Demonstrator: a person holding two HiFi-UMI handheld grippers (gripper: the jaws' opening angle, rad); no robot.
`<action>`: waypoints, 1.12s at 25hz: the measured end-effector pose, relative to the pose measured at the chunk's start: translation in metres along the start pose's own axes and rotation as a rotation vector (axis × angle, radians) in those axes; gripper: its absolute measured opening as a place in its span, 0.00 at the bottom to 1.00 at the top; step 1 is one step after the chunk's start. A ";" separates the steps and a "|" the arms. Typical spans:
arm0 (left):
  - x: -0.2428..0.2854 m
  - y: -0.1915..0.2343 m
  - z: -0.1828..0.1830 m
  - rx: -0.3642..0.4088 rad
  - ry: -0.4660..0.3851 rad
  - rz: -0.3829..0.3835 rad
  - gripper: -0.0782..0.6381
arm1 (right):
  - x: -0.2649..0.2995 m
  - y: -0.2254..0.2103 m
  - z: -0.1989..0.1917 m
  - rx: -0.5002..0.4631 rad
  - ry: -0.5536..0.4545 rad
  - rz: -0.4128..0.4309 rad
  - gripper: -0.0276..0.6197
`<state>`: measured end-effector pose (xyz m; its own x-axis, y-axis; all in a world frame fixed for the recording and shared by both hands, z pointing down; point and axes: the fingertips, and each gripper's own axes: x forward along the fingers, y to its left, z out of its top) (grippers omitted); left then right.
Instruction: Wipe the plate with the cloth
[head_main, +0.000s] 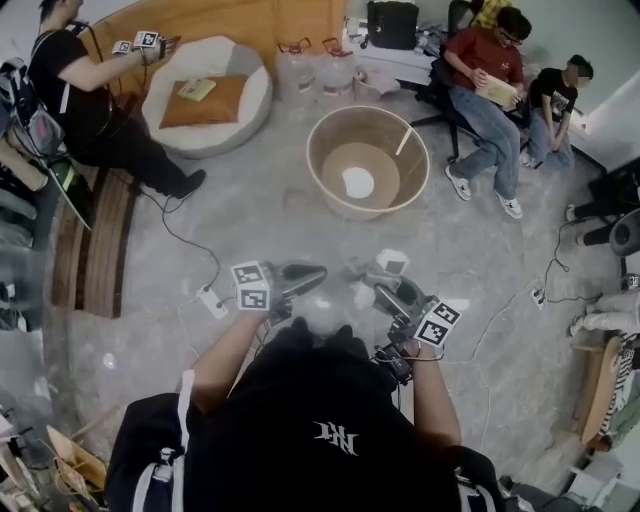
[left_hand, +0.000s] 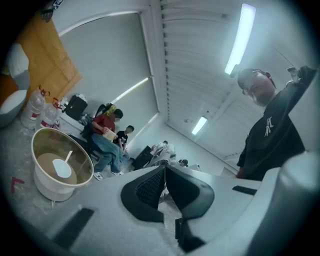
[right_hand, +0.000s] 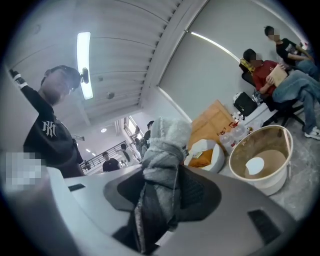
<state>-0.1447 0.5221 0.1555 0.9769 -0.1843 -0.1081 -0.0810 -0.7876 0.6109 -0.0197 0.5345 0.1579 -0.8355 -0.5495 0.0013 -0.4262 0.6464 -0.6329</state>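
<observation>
A white plate (head_main: 358, 182) lies on the brown bottom of a round beige tub (head_main: 320, 130) on the floor ahead; it also shows in the left gripper view as the plate (left_hand: 62, 169) and in the right gripper view as the plate (right_hand: 254, 166). My right gripper (head_main: 385, 288) is shut on a grey cloth (right_hand: 163, 145), which sticks up out of the jaws. My left gripper (head_main: 318, 272) is shut with nothing in it; its jaws (left_hand: 164, 169) meet at the tips. Both grippers are held close to my body, well short of the tub.
A round cushioned seat (head_main: 210, 95) and water bottles (head_main: 315, 65) stand at the back. Two people sit at the back right (head_main: 490, 70); another person (head_main: 80, 90) holding grippers is at the left. Cables and a power strip (head_main: 212, 300) lie on the floor.
</observation>
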 end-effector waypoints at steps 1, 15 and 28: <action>-0.007 0.000 0.004 0.006 -0.003 -0.002 0.12 | 0.007 0.002 -0.001 -0.003 0.006 0.000 0.30; -0.030 0.015 0.037 0.012 0.012 -0.074 0.12 | 0.041 -0.004 0.022 -0.007 -0.003 -0.071 0.30; -0.025 0.080 0.052 0.031 0.019 -0.124 0.12 | 0.030 -0.015 0.078 -0.086 -0.125 -0.164 0.30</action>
<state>-0.1864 0.4331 0.1660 0.9834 -0.0734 -0.1659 0.0347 -0.8214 0.5693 -0.0119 0.4670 0.1071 -0.7051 -0.7091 -0.0007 -0.5854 0.5827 -0.5637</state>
